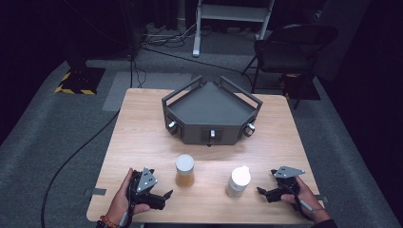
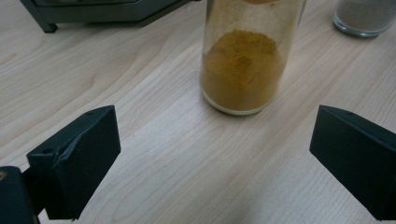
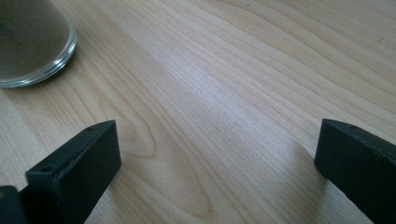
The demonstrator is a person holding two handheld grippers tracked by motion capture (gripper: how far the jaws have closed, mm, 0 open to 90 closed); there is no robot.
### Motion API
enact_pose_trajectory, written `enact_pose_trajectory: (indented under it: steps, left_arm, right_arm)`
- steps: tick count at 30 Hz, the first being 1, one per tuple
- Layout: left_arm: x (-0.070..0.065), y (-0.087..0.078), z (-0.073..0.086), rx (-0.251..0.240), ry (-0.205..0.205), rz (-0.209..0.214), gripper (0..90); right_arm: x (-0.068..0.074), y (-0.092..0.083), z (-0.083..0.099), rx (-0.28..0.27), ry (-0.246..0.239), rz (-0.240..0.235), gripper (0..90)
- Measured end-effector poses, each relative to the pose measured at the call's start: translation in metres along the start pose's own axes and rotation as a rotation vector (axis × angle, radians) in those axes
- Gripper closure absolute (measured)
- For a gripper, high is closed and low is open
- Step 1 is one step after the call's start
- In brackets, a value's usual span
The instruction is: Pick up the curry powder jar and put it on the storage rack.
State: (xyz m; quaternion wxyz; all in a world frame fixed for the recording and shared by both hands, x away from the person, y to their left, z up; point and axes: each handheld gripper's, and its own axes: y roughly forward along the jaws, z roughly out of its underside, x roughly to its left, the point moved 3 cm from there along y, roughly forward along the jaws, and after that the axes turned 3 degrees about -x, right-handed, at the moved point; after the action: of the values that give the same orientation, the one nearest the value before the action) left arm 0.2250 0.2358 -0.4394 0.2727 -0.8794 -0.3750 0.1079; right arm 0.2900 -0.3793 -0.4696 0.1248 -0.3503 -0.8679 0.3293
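A glass jar of yellow-orange powder (image 1: 185, 170) with a pale lid stands on the wooden table (image 1: 142, 137), just right of and beyond my left gripper (image 1: 164, 195). In the left gripper view that jar (image 2: 243, 70) rises ahead between the wide-apart jaws of the left gripper (image 2: 212, 163), which is open and empty. A second jar with a white lid (image 1: 238, 181) holds grey-brown powder and stands left of my right gripper (image 1: 262, 192). In the right gripper view its glass base (image 3: 32, 44) sits at the upper left, outside the right gripper (image 3: 217, 168), which is open.
A dark grey angular tray-like fixture (image 1: 212, 114) with small knobs on its front faces stands at the back middle of the table. A black folding chair (image 1: 292, 45) and cables lie on the floor beyond. A black cable (image 1: 76, 152) runs along the floor at left.
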Motion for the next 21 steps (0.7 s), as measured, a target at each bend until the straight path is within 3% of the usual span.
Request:
enact_pose_trajectory:
  steps: [13, 21]
  left_arm:
    - [-0.005, 0.007, -0.009, -0.008, 0.010, 0.033, 1.8]
    - [-0.005, 0.011, -0.013, -0.025, -0.004, 0.053, 1.8]
  right_arm:
    - [0.000, 0.000, 0.000, 0.000, 0.000, 0.000, 0.0]
    - [0.000, 0.000, 0.000, 0.000, 0.000, 0.000, 0.0]
